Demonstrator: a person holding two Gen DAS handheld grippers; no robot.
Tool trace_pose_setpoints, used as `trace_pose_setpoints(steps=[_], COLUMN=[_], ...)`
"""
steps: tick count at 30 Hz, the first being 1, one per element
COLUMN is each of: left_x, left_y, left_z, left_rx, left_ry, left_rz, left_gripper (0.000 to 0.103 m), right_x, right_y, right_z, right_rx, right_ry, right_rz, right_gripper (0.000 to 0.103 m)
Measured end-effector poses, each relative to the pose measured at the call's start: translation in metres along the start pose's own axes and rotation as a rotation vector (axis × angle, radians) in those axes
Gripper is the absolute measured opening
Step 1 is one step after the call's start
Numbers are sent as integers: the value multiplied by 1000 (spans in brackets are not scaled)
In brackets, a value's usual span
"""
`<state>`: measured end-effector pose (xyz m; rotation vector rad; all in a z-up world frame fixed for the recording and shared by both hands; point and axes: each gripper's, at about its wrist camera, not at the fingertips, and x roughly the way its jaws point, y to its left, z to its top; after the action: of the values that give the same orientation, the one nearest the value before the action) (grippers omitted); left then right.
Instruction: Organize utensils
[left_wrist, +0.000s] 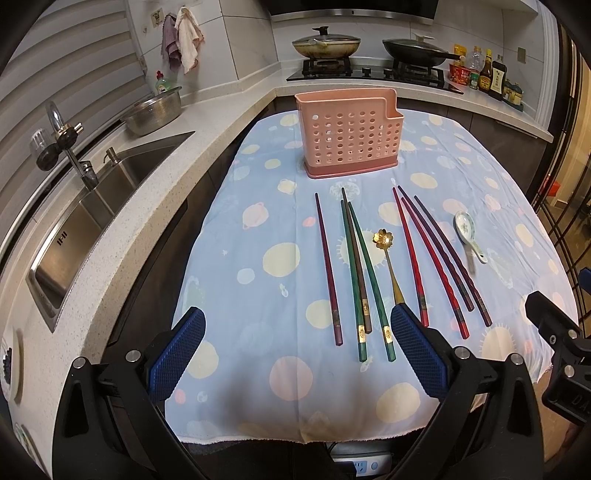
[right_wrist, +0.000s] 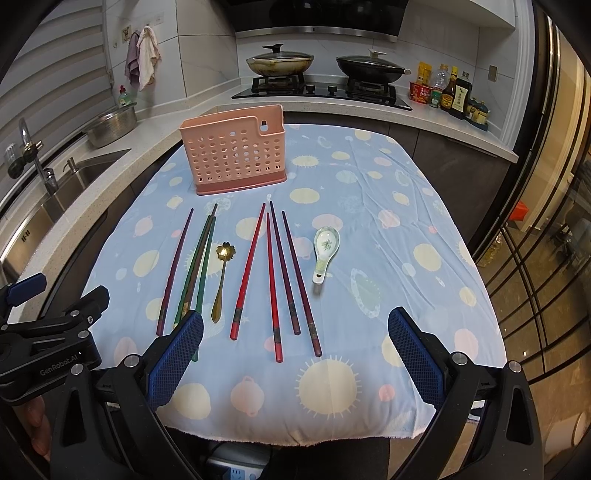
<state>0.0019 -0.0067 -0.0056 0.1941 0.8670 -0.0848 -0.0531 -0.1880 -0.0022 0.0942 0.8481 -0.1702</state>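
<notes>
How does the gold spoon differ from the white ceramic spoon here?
The gold spoon is metal, slim and long-handled with a flower-shaped bowl; the ceramic spoon is white with a green pattern, short and broad. The gold spoon lies between chopsticks; the ceramic one lies apart, rightmost. Both lie flat on the tablecloth, bowls toward the pink holder.

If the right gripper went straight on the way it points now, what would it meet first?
Probably the thick ends of the red chopsticks and purple chopsticks, which lie between the open jaws of the right gripper. Height above the tablecloth is unclear.
</notes>
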Motion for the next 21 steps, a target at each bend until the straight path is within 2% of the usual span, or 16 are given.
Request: trace_pose_setpoints(steps=[21], left_x=[1], left_y=[0], left_z=[-1], left_rx=[1], left_ry=[2], left_rz=[-1], left_gripper=[96], right_x=[2], right_y=[0], right_z=[-1], right_rx=[0], right_ry=[1], right_rz=[-1], right_gripper=[96])
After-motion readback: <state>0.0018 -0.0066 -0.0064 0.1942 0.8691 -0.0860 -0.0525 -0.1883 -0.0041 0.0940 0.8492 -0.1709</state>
